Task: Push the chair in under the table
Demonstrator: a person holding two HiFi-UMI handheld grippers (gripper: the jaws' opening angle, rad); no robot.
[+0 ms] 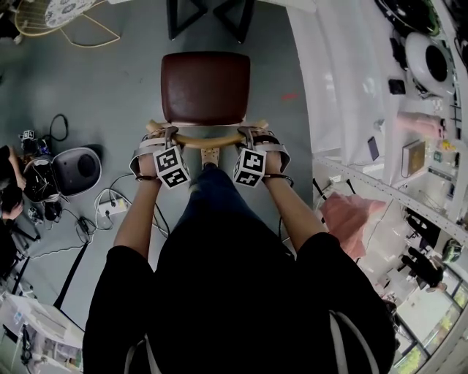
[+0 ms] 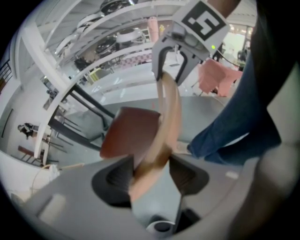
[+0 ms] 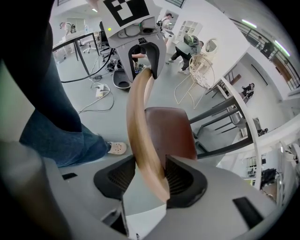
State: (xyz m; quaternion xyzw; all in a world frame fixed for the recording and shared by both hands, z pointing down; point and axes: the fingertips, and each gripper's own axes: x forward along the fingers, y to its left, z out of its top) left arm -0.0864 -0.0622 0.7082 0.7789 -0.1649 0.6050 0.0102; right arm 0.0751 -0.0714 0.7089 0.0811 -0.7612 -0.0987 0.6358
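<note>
In the head view, the chair (image 1: 205,88) stands on the grey floor with its brown seat just short of the black table legs (image 1: 208,18) beyond it. The left gripper (image 1: 171,133) and right gripper (image 1: 249,134) each sit on the chair's curved wooden backrest rail (image 1: 208,139), one towards each end.

In the left gripper view, the left gripper (image 2: 150,166) has its jaws closed tight on the backrest rail (image 2: 165,126). The right gripper (image 2: 171,61) holds the rail's far end.

In the right gripper view, the right gripper (image 3: 150,176) likewise clamps the backrest rail (image 3: 140,131) between nearly closed jaws. A jeans leg (image 3: 65,136) stands behind the chair.
</note>
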